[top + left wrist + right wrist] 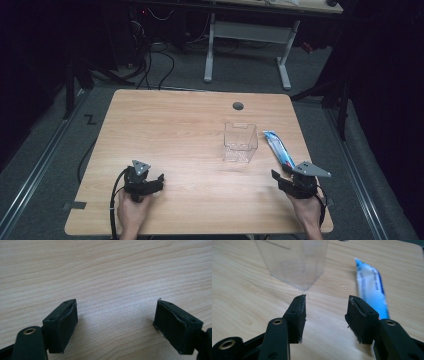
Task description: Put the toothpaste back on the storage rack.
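A clear plastic box [240, 142] stands upright on the wooden table [170, 130], right of centre. Beside it on the right lies a blue and white packet [279, 148], pointing away from me. My right gripper [283, 176] rests near the table's front right, just short of the packet's near end, open and empty. In the right gripper view the box [294, 262] is ahead to the left and the packet [372, 287] runs past the right jaw. My left gripper [159, 181] sits at the front left, open, with bare wood [112, 290] between its jaws.
A round cable hole [238, 106] is in the tabletop near the far edge. Behind the table stands a white-legged desk [250, 35] with cables on the floor. A dark rail [35, 170] runs along the floor to the left.
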The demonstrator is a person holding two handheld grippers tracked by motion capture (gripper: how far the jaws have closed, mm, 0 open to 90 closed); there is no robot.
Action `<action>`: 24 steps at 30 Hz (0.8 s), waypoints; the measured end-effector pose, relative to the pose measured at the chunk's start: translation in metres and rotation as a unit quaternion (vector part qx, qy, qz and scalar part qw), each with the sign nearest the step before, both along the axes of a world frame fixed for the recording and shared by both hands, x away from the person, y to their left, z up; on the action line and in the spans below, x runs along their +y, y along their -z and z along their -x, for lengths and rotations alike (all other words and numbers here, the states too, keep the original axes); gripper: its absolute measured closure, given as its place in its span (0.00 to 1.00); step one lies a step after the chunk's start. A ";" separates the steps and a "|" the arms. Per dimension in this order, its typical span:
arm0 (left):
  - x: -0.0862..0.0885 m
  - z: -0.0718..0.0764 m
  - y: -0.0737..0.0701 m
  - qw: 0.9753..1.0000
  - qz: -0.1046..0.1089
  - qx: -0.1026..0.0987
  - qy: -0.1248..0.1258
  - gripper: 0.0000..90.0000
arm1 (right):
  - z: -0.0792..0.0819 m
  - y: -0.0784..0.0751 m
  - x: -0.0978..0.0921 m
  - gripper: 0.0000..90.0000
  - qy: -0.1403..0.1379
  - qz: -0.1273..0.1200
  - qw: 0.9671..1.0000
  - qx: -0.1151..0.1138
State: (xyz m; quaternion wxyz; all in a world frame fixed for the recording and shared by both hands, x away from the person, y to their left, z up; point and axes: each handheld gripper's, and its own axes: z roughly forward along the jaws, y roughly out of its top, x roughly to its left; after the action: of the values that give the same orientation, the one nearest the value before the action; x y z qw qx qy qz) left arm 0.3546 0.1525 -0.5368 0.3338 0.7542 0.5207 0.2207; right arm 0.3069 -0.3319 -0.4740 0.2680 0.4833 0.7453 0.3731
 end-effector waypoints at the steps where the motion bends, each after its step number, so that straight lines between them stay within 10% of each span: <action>1: 0.000 0.000 0.000 1.000 0.000 0.001 0.001 0.21 | -0.002 -0.002 -0.002 0.54 0.007 0.003 1.000 0.002; 24: 0.000 0.001 0.000 1.000 -0.001 0.001 -0.002 0.21 | -0.057 -0.025 -0.007 0.53 0.041 0.033 0.997 0.056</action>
State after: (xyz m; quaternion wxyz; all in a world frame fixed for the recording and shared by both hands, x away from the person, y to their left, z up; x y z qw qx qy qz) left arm 0.3533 0.1524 -0.5367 0.3321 0.7537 0.5223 0.2209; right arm 0.3642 -0.3391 -0.4488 0.2571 0.5243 0.7505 0.3094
